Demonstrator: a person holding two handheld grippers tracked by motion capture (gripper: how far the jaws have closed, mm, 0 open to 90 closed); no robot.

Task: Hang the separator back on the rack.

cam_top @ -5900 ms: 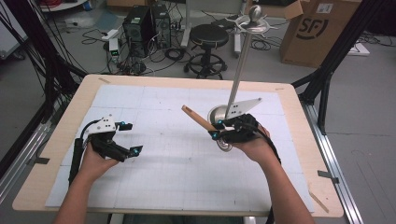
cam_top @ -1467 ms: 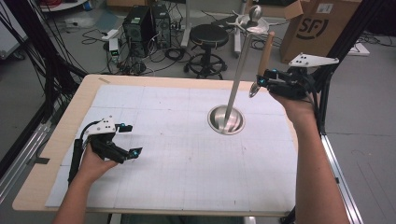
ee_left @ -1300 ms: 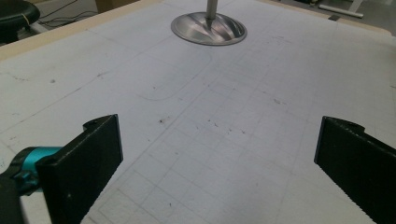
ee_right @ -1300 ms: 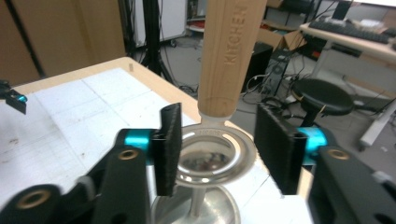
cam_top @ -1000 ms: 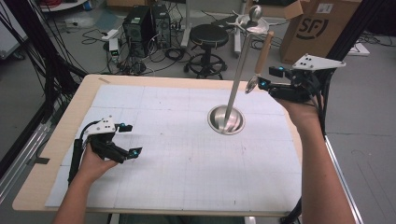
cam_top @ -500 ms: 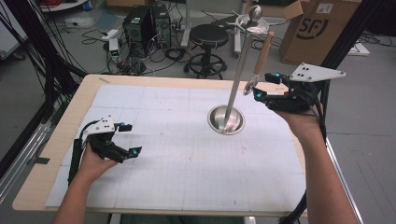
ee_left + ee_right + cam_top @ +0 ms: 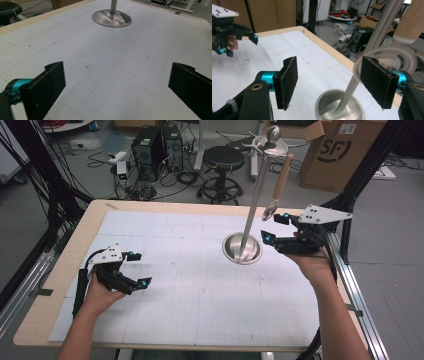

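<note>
A steel stand rises from its round base (image 7: 242, 248) on the white gridded mat, its pole (image 7: 255, 195) leaning up to hooks at the top. A wooden-handled spoon (image 7: 282, 175) hangs from a hook, and its metal bowl (image 7: 270, 210) dangles beside the pole. My right gripper (image 7: 275, 226) hovers just right of the pole, below the spoon. Its jaws have just been opening and grip nothing. In the right gripper view (image 7: 332, 83) the pole (image 7: 374, 37) and the blurred spoon bowl (image 7: 387, 57) lie beyond the right pad. My left gripper (image 7: 138, 269) rests open on the mat at the left (image 7: 116, 87).
The wooden table edge (image 7: 65, 265) frames the mat. A black frame post (image 7: 360, 175) and an aluminium rail (image 7: 350, 280) stand close to my right hand. Beyond the table are a stool (image 7: 223, 157), computers and a cardboard box (image 7: 340, 150). In the left gripper view the stand's base (image 7: 111, 18) lies ahead.
The right gripper carried the spoon from the table up to the stand's hook and let go. Over the last second it sank and drew back with widening jaws. The left hand stayed still.
</note>
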